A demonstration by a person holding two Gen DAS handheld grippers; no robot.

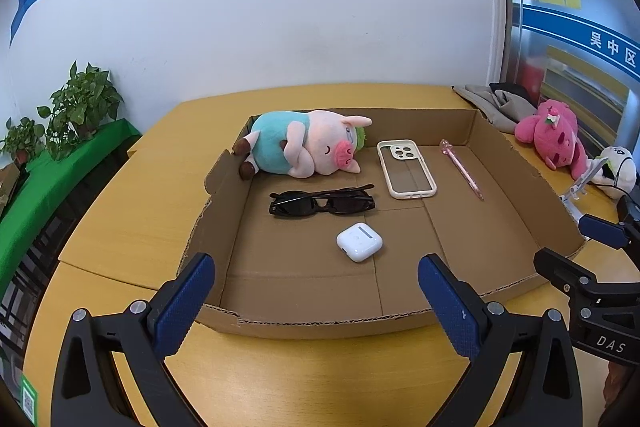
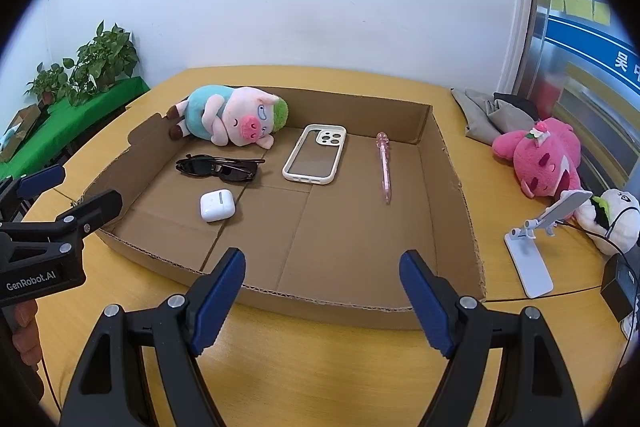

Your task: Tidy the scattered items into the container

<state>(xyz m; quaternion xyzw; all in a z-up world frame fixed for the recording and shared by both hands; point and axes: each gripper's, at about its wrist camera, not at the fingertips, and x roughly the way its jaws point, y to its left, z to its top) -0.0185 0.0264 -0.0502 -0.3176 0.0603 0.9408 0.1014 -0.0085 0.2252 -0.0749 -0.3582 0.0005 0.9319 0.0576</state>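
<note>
Both the left gripper [image 1: 316,291] and right gripper [image 2: 322,287] hover wide apart and hold nothing before the shallow brown cardboard box [image 1: 320,323], where the white earbud case [image 1: 359,241] lies beside black sunglasses [image 1: 322,203]

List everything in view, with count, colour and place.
box: 1, brown cardboard, on table
pig plush: 1, pink and teal, box far left
sunglasses: 1, black, in box
earbud case: 1, white, in box
phone case: 1, cream, box centre
pen: 1, pink, box right
pink plush: 1, table right of box
phone stand: 1, white, table right
plants: green, far left
left hand-held gripper: open
right hand-held gripper: open
</note>
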